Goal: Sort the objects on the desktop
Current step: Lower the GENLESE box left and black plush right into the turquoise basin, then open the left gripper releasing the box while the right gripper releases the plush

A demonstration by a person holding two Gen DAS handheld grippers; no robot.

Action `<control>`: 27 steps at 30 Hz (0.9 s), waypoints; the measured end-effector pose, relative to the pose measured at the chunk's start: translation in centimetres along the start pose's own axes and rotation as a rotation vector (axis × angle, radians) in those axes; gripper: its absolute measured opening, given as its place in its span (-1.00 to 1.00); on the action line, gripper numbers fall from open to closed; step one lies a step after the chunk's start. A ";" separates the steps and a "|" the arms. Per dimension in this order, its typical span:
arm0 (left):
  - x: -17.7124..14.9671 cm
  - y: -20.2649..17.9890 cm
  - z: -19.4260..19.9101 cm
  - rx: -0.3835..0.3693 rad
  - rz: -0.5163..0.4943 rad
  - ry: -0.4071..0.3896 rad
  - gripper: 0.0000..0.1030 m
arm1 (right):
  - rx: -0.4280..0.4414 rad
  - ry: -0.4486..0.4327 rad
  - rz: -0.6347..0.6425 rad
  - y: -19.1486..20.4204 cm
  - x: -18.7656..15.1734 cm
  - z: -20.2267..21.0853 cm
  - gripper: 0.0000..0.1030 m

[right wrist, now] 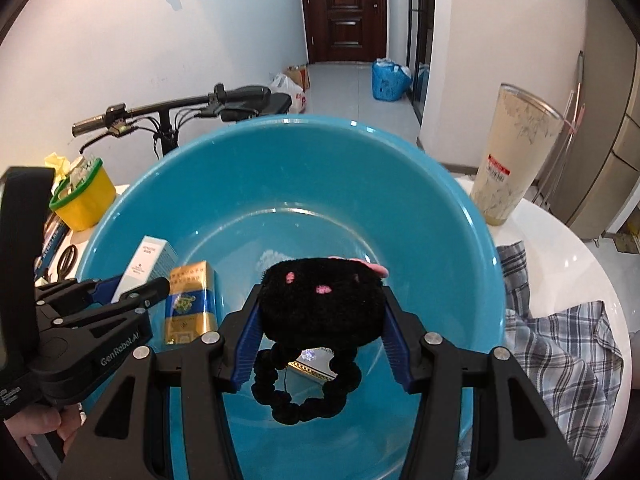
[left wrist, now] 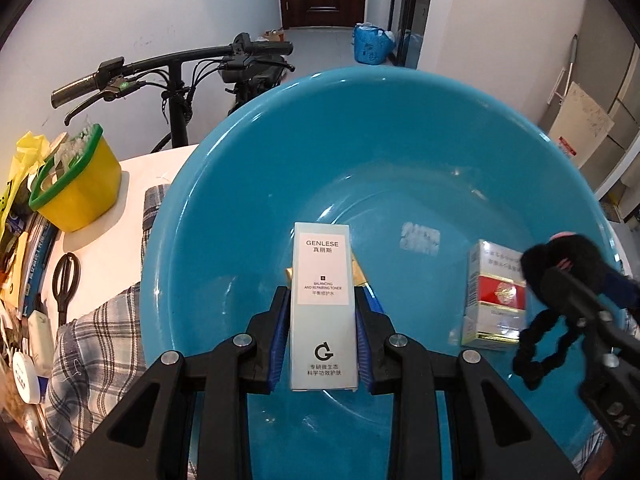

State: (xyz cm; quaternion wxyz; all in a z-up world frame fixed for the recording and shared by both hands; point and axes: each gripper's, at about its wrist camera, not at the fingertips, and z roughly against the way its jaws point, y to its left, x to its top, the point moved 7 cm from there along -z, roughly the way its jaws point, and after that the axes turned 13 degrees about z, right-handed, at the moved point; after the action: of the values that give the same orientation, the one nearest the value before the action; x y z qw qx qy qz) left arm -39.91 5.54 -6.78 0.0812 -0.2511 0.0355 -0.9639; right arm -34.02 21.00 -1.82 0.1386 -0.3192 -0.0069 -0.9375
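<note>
A big blue basin (left wrist: 360,76) fills both views, with both grippers held over it. My left gripper (left wrist: 322,296) is shut on an upright white GENLESE toner box (left wrist: 322,312); a gold and blue box (right wrist: 190,304) stands just behind it, mostly hidden in the left wrist view. A red and white box (left wrist: 496,304) lies in the basin to the right. My right gripper (right wrist: 322,296) is shut on a black fluffy hair tie (right wrist: 320,304) with pink marks, whose loop hangs below the fingers. In the right wrist view the left gripper (right wrist: 132,288) and its toner box (right wrist: 150,264) show at the left over the basin (right wrist: 320,122).
The basin sits on a white round table (right wrist: 560,248) over a plaid cloth (right wrist: 560,352). A yellow basket with a green rim (left wrist: 80,188), scissors (left wrist: 66,280) and books crowd the left side. A tall patterned cup (right wrist: 516,156) stands at the back right. A bicycle handlebar (left wrist: 172,64) is behind the table.
</note>
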 end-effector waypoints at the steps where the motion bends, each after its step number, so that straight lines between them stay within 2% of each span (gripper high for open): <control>1: -0.1 -0.1 0.1 -0.004 -0.002 0.002 -0.39 | 0.002 0.008 -0.002 0.0 -0.1 -0.3 0.03; 13: 0.4 -0.4 -0.1 -0.011 -0.012 -0.003 -0.37 | 0.003 0.024 -0.001 0.0 -0.3 -0.8 0.03; 14: 0.4 -0.3 -0.1 -0.005 -0.012 -0.004 -0.34 | 0.002 0.023 -0.001 0.0 -0.3 -0.8 0.03; 15: 0.5 -0.2 -0.1 0.005 -0.012 -0.007 -0.03 | 0.002 0.023 -0.002 -0.1 -0.3 -0.7 0.03; 16: 0.7 -0.2 0.0 0.018 -0.015 -0.021 0.43 | 0.003 0.022 -0.002 -0.2 -0.3 -0.7 0.03; 17: 0.9 -0.2 0.2 0.016 -0.018 -0.043 0.54 | 0.003 0.022 -0.003 -0.1 -0.3 -0.7 0.03; 19: 1.2 -0.2 0.9 -0.004 -0.006 -0.084 0.56 | 0.003 0.020 -0.005 -0.2 -0.2 -0.7 0.03; 27: 1.8 0.2 2.0 -0.020 0.006 -0.097 0.56 | 0.000 0.021 -0.004 -0.2 -0.2 -0.7 0.03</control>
State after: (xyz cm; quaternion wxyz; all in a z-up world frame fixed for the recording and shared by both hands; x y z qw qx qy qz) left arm -40.49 5.00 -4.22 0.0832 -0.2984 0.0417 -0.9499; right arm -34.35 21.15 -2.47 0.1367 -0.3093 -0.0059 -0.9411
